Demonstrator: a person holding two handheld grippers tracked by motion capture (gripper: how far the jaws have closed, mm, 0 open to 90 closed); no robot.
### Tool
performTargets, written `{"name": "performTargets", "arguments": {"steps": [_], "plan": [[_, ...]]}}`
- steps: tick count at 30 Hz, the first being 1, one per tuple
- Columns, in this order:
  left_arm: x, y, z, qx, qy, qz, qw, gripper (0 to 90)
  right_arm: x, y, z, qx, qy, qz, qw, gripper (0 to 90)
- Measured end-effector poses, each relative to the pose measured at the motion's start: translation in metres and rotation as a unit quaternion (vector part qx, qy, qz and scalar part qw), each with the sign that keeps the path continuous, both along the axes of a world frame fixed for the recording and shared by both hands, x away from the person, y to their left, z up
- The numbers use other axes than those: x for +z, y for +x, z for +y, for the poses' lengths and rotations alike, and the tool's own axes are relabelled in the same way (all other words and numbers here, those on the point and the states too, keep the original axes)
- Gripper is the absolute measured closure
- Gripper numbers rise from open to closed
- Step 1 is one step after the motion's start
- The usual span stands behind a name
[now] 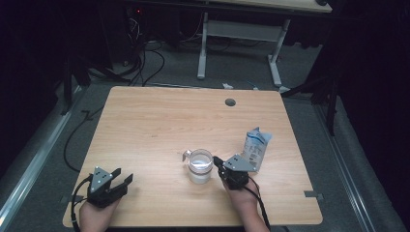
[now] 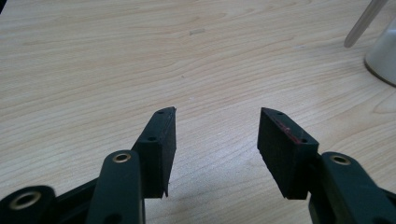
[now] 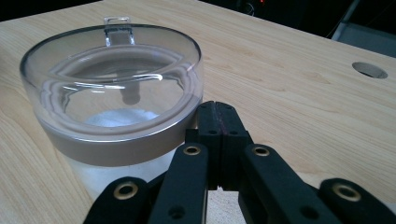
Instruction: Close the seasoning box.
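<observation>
Jar point(image 1: 200, 166), clear-walled with a metal band below its rim and a white powder inside, stands on the counter point(image 1: 159, 125) a little toward 5 o'clock of the counter's centre. A hinged clear lid tab shows at the jar's far rim in the right gripper view point(image 3: 116, 30). A white and blue pouch point(image 1: 255, 148) stands upright at 3 o'clock of the jar, near it but apart.

Right gripper point(image 1: 218, 161) sits between jar and pouch, its tip just beside the jar's wall at the jar's 3 o'clock. Its fingers point(image 3: 219, 123) are pressed together with nothing between them; whether the tip touches the glass cannot be told.

Left gripper point(image 1: 123, 177) rests near the counter's 7 o'clock corner, well apart from the jar. Its fingers point(image 2: 161, 140) stand wide apart over bare wood and hold nothing.

The step in hand appears to be work at the jar with the right gripper. To do it well, the fingers would need to part before any hold on the rim or band. A sideways push against the smooth wall could slide or tip the jar, so contact is best kept low and slow. The idle left gripper could steady the jar from its 9 o'clock side.
</observation>
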State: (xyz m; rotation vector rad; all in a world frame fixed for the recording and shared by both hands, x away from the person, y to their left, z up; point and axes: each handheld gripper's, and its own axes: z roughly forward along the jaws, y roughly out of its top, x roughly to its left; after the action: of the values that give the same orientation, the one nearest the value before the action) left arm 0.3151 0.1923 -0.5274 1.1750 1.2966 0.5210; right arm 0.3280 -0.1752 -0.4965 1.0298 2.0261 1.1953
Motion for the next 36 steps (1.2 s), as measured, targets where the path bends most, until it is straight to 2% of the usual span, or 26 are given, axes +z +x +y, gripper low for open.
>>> {"name": "performTargets", "arguments": {"steps": [17,36], "plan": [[0.000,-0.001,-0.002,-0.002,-0.004,0.001,1.0000,47.2,0.000,-0.009,0.001,0.010,-0.002,-0.001,0.9999,90.0],[0.001,-0.002,0.000,-0.006,-0.008,0.001,0.9999,47.1,0.000,-0.018,0.012,0.031,-0.007,-0.002,0.9995,90.0]]}}
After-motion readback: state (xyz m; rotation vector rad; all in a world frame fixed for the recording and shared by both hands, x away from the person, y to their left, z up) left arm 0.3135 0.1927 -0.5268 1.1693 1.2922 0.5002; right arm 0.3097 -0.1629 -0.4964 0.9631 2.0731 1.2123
